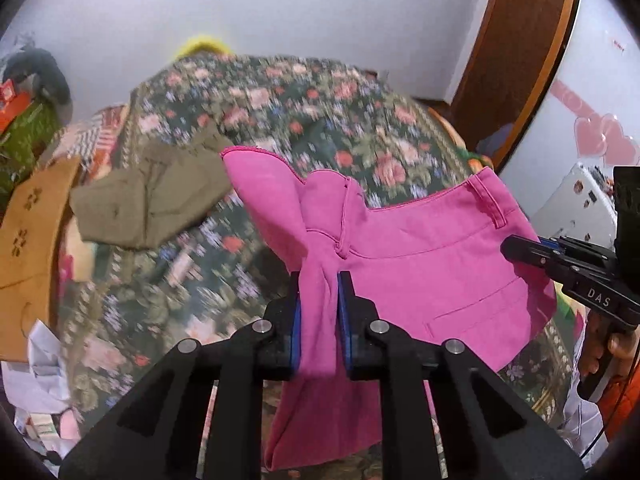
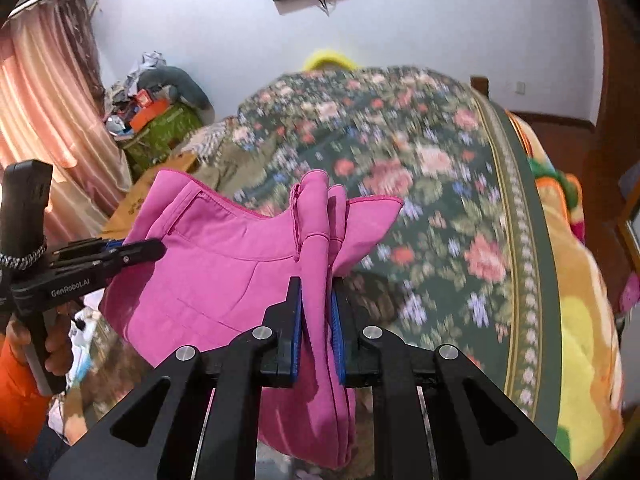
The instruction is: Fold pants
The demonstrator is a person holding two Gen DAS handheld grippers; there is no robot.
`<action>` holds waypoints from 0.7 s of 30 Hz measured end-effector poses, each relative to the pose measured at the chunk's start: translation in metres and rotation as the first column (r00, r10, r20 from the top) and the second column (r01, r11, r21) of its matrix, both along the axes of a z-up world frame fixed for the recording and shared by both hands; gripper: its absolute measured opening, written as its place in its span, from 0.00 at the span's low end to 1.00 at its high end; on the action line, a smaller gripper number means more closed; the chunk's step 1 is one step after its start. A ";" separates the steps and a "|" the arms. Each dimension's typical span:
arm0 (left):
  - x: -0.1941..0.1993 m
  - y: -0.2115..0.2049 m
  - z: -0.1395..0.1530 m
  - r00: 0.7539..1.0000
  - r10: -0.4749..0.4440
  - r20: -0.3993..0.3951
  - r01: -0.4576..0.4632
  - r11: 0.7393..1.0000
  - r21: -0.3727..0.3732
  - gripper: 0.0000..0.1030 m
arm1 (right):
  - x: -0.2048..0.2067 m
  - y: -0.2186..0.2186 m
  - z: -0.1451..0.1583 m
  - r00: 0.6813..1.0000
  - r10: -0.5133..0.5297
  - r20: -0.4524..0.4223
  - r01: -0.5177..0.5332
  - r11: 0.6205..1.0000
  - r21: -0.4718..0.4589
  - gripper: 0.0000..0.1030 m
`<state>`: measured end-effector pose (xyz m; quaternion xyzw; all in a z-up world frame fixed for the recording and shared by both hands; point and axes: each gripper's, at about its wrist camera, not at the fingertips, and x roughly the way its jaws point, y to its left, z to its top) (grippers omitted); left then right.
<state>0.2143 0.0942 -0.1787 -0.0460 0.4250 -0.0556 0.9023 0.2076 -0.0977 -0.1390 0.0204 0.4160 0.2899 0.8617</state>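
Note:
The pink pants [image 1: 420, 264] hang in the air above a bed, held by the waistband at both ends. My left gripper [image 1: 319, 280] is shut on a bunched part of the waistband. My right gripper [image 2: 316, 284] is shut on the other bunched end of the pants [image 2: 224, 272]. The right gripper also shows in the left wrist view [image 1: 520, 248], at the pants' right edge. The left gripper shows in the right wrist view [image 2: 148, 248], at the pants' left edge. The pant legs drop below both grippers, out of sight.
A bed with a dark floral cover [image 1: 304, 120] [image 2: 420, 160] lies below. Folded olive-green pants [image 1: 156, 196] rest on its left part. A brown cardboard piece [image 1: 28, 248] stands left of the bed. Clutter and a pink curtain [image 2: 44, 128] are at the left; a wooden door [image 1: 516, 52] at the right.

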 end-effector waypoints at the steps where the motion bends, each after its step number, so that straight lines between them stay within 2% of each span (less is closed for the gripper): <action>1: 0.000 0.006 0.007 1.000 0.009 0.017 -0.009 1.000 0.000 0.15 | 0.002 0.005 0.005 1.000 0.005 0.013 -0.005 1.000 0.002 0.11; 6: 0.008 0.041 0.031 0.995 0.058 0.078 -0.058 0.998 -0.009 0.15 | 0.020 0.040 0.029 0.996 0.039 0.084 -0.039 0.999 -0.001 0.11; 11: 0.024 0.082 0.042 0.986 0.110 0.126 -0.111 0.994 0.004 0.15 | 0.045 0.086 0.041 0.989 0.082 0.127 -0.081 0.997 -0.013 0.11; 16: 0.048 0.127 0.038 0.978 0.163 0.133 -0.166 0.986 0.008 0.15 | 0.069 0.132 0.042 0.982 0.117 0.147 -0.114 0.993 -0.029 0.11; 21: 0.072 0.173 0.026 0.963 0.226 0.144 -0.227 0.974 -0.010 0.15 | 0.100 0.182 0.030 0.979 0.149 0.141 -0.143 0.988 -0.050 0.11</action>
